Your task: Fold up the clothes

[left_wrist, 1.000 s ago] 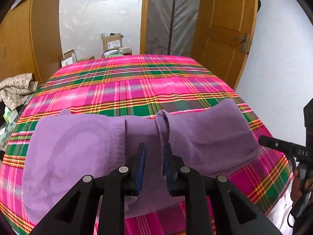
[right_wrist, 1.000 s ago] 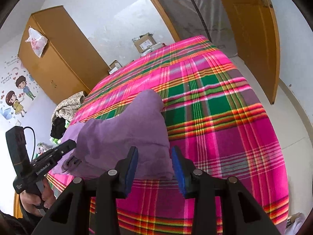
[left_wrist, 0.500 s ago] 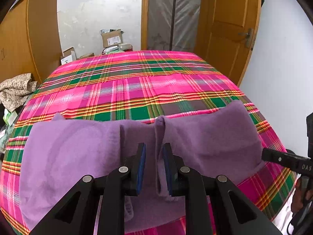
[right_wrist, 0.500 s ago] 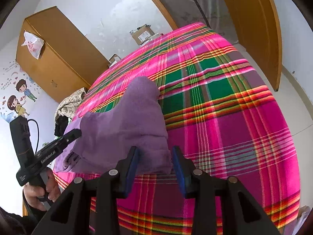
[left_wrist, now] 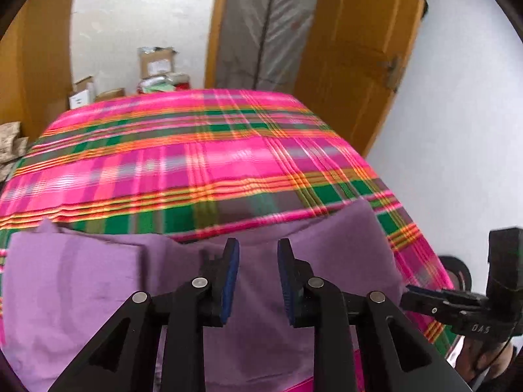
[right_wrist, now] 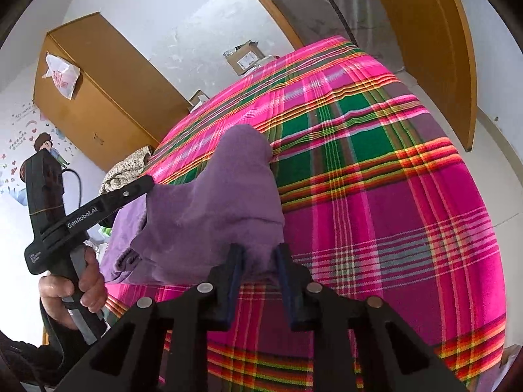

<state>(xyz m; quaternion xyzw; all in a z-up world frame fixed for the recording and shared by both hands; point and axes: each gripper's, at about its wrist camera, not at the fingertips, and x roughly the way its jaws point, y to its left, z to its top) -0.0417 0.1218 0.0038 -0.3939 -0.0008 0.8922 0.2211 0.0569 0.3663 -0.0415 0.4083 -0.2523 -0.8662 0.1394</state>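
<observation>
Left wrist view: left tongs (left_wrist: 258, 274), pinching a garment (left_wrist: 98, 294) ridge 0.5 s ago, now spread over it; right tongs (right_wrist: 258, 268) spread at its hem, fold likely released.

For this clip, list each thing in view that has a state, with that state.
Purple garment: partly folded, lying on the plaid bedspread.
Left claw: open, above the garment, gripping nothing.
Right claw: open, its fingers on either side of the garment's near edge.
Wooden door: open.
Wardrobe: closed.
</observation>
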